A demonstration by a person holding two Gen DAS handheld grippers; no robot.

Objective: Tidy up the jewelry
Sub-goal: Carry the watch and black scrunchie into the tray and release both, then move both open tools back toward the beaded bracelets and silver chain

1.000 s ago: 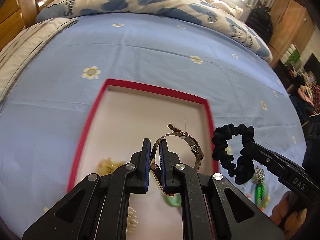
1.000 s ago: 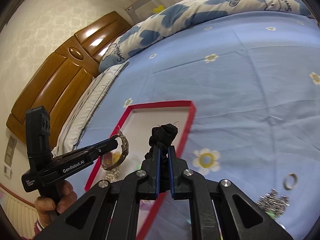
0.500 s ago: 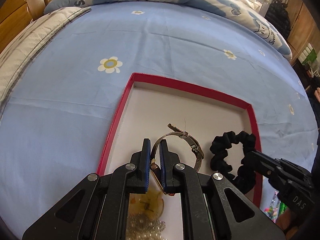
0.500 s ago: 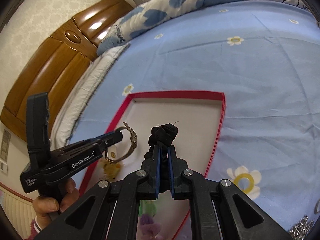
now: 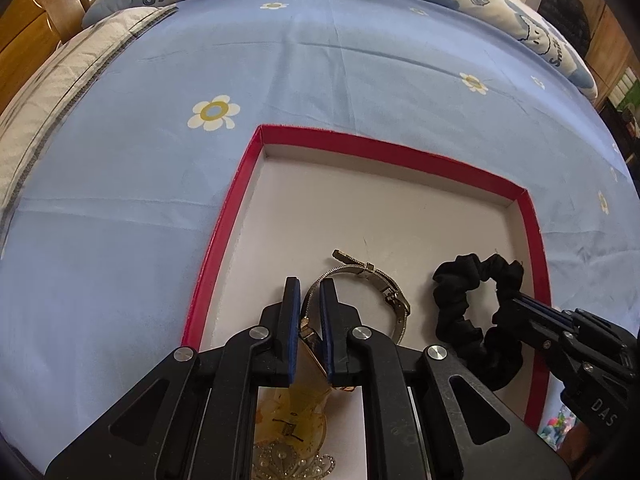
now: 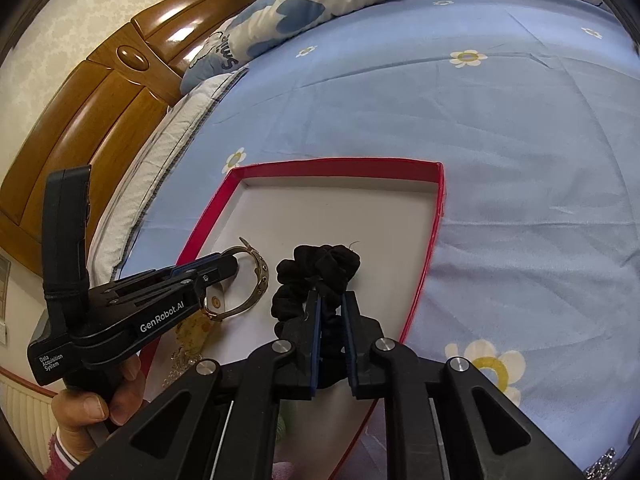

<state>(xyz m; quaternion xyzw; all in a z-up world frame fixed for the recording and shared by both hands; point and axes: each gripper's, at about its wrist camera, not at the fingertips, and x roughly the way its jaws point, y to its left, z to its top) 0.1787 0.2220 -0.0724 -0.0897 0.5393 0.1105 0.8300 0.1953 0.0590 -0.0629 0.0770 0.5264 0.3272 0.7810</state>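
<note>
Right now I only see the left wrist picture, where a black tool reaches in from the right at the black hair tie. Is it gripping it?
Observer: In the right wrist view, the right gripper has just been opening its jaws; the black scrunchie sits between them, inside the red tray.
Operator: Who holds my tool?
Observer: A hand with a pink cuff holds the left gripper by its handle.
Operator: Anything outside the tray?
Observer: Silvery jewellery lies on the blue sheet, at that view's lower right corner.
</note>
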